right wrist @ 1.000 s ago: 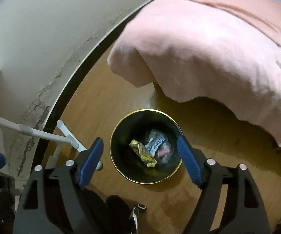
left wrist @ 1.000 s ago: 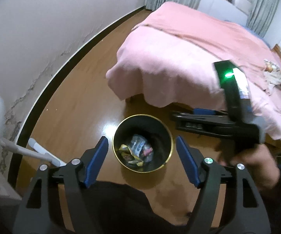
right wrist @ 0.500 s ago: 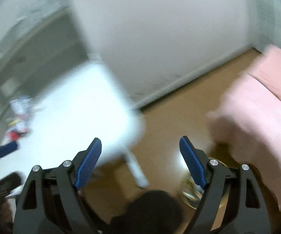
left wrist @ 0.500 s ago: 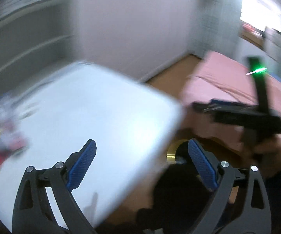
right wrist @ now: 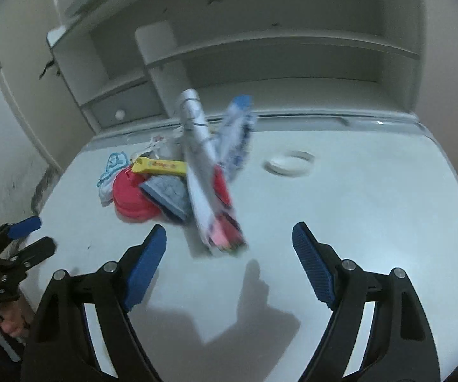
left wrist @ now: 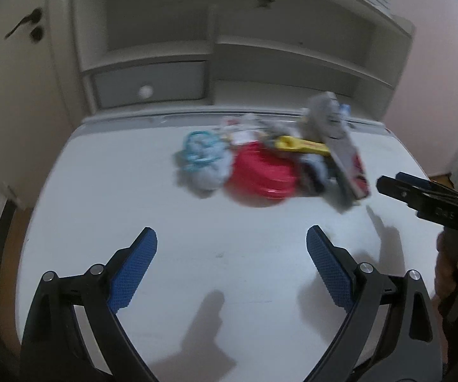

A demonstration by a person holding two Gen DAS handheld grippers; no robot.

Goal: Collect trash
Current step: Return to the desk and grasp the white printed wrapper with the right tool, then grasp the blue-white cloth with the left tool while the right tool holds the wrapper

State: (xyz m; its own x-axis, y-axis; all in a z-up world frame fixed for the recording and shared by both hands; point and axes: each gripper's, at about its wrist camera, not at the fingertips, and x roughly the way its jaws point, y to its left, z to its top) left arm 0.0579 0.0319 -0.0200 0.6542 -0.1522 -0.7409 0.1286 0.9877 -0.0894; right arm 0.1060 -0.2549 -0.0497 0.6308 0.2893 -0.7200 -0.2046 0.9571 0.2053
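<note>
A pile of trash lies on the white desk (left wrist: 133, 210): a crumpled blue-white wrapper (left wrist: 203, 159), a red round lid (left wrist: 262, 172), a yellow strip (left wrist: 302, 145), a grey piece (right wrist: 166, 192) and a long white-and-red packet (right wrist: 205, 172). My left gripper (left wrist: 232, 267) is open and empty above the desk, short of the pile. My right gripper (right wrist: 229, 261) is open and empty, just short of the long packet. The right gripper also shows at the right edge of the left wrist view (left wrist: 426, 197).
A white round lid (right wrist: 289, 162) lies to the right of the pile. A white shelf unit (left wrist: 216, 47) with a grey drawer (left wrist: 147, 84) stands at the back of the desk. A door with a dark handle (left wrist: 22, 27) is at the left.
Both grippers have swung up from the black bin on the floor, past the desk edge, to face the trash pile on the desk. Both have stayed open and empty.
</note>
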